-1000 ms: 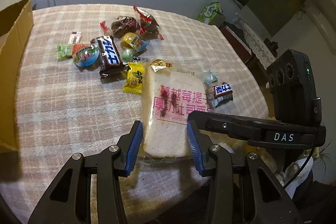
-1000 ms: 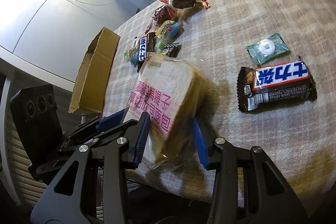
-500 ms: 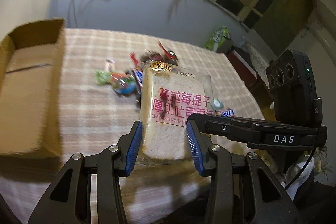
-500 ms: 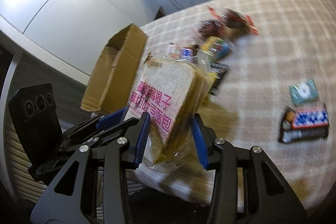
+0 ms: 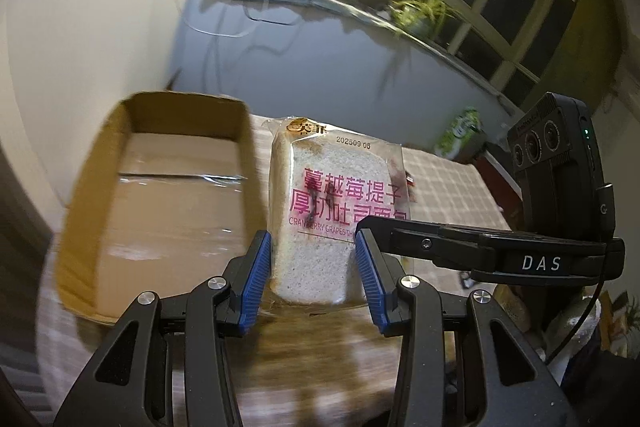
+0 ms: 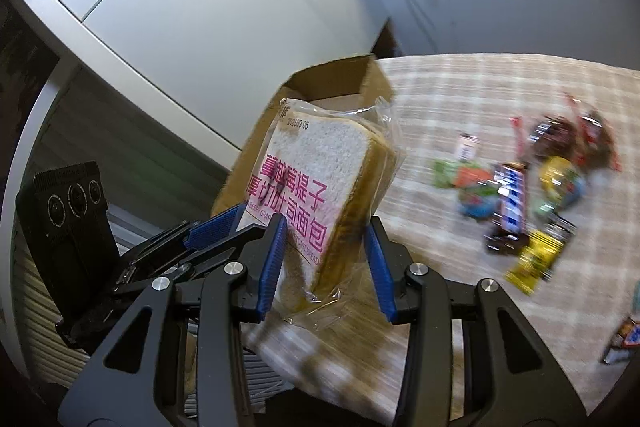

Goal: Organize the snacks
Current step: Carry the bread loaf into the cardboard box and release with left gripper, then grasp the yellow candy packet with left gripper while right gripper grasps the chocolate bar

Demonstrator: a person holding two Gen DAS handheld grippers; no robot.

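Observation:
A clear packet of sliced white bread with pink lettering hangs in the air, upright, above the checked tablecloth. My left gripper is shut on its lower part, one blue pad on each side. My right gripper is shut on the same bread packet across the slices' thickness. One of the right gripper's fingers crosses in front of the packet in the left wrist view. An open cardboard box stands just left of the packet, and nothing shows on its taped floor.
A blurred pile of loose snacks lies on the tablecloth to the right: chocolate bars, a yellow packet, red-wrapped sweets. Another bar lies at the right edge. A white cabinet stands beyond the cardboard box.
Both grippers have lifted the bread packet off the table and carried it left, away from the snack pile. The cardboard box now sits right beside it and looms large.

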